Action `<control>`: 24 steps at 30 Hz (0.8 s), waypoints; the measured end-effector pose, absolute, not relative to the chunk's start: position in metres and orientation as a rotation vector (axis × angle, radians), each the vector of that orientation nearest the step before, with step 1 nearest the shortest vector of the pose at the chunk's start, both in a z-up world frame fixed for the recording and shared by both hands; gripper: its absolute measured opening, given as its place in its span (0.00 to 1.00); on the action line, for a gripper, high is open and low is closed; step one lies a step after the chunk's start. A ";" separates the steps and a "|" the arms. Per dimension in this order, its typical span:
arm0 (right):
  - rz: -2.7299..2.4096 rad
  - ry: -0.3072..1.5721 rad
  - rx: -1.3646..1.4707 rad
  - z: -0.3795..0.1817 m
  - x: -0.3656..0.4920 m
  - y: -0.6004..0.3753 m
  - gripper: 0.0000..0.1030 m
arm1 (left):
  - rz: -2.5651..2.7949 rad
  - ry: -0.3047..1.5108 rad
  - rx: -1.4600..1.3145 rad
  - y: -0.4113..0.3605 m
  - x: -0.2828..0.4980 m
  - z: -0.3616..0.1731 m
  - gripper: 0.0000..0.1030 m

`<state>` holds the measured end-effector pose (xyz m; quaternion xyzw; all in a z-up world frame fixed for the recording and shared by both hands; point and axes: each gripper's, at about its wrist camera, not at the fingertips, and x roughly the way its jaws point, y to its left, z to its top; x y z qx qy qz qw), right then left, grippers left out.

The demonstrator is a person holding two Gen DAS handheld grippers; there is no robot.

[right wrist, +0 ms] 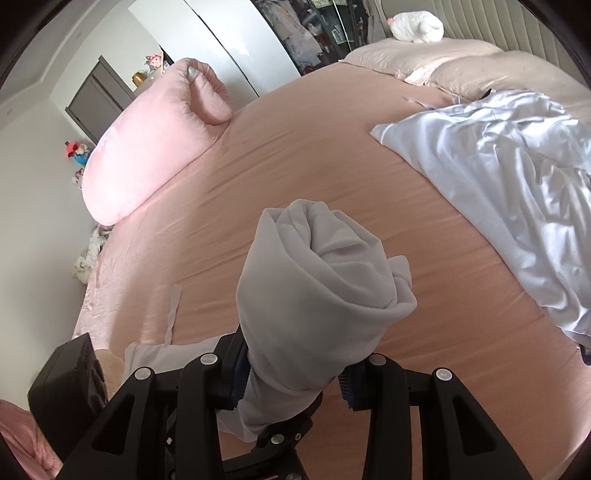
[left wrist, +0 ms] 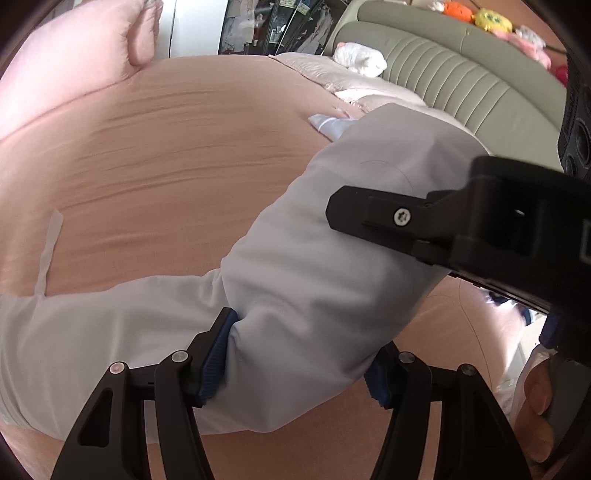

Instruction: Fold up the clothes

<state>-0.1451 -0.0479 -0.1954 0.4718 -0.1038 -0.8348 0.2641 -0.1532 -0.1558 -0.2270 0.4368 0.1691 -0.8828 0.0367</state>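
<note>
A pale grey garment (left wrist: 314, 258) is rolled into a thick bundle and held above the pink bed sheet (left wrist: 166, 147). My left gripper (left wrist: 299, 365) is shut on it, blue pads (left wrist: 216, 354) pressing both sides of the roll. My right gripper (right wrist: 295, 380) is shut on the same bundle (right wrist: 325, 280), whose spiral end points up and away in the right wrist view. The left wrist view shows one black finger of the right gripper (left wrist: 369, 218) lying across the roll. A loose part of the garment trails off to the left (left wrist: 74, 350).
A crumpled light blue garment (right wrist: 498, 177) lies on the bed at the right. A big pink pillow (right wrist: 147, 147) is at the far left edge. A thin white strip (right wrist: 173, 306) lies on the sheet. White plush (right wrist: 417, 22) and headboard (left wrist: 461, 74) behind. A person's hand (left wrist: 535, 398) shows.
</note>
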 end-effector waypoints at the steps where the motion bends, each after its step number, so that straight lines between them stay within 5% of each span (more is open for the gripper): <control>1: -2.265 -0.256 1.262 -0.191 -0.141 -0.051 0.37 | -2.717 0.541 1.329 -0.157 -0.150 -0.226 0.58; 24: -2.327 0.078 1.167 -0.148 -0.107 -0.126 0.37 | -2.735 1.090 1.197 -0.215 -0.091 -0.232 0.58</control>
